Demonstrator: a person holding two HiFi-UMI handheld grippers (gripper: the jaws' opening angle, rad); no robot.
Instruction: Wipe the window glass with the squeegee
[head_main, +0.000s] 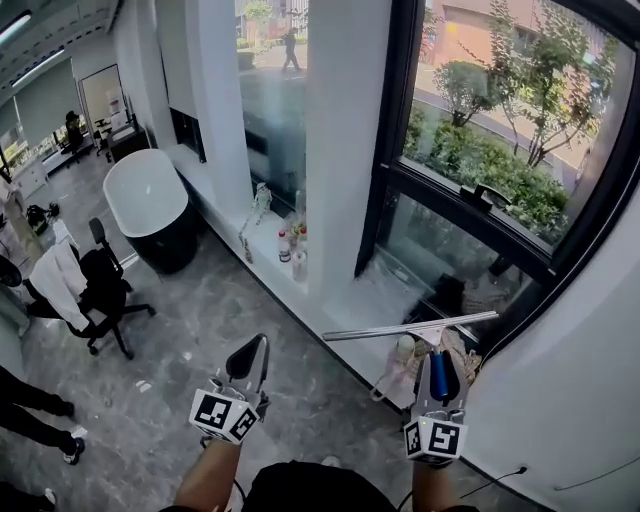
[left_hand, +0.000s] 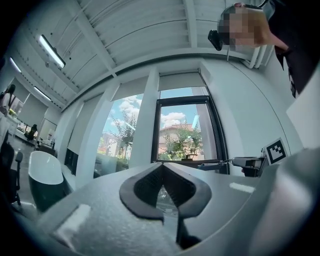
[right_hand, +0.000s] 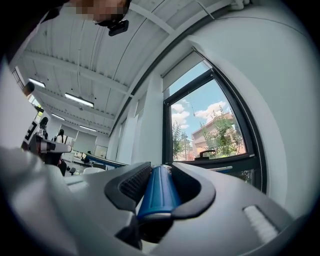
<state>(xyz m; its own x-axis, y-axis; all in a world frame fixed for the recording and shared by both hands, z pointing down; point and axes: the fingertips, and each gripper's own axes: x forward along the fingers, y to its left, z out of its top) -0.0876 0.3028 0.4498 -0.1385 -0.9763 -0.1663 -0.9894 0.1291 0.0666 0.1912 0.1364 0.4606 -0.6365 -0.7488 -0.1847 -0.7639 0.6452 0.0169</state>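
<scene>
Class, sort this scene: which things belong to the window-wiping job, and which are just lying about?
For the job:
squeegee, its blue handle held in the right gripper
window glass

Lying about:
bathtub
office chair
bottles

Window glass (head_main: 500, 120) open ahead
Bottles (head_main: 292, 248) crowd the sill (head_main: 266, 264) left of the pillar (head_main: 345, 130); squeegee (head_main: 410, 327) crosses the lower pane (head_main: 440, 262).

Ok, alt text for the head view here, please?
The right gripper grips a blue-handled squeegee, its blade level before the lower pane of the black-framed window. The left gripper hangs shut and empty beside it, above a grey floor.
</scene>
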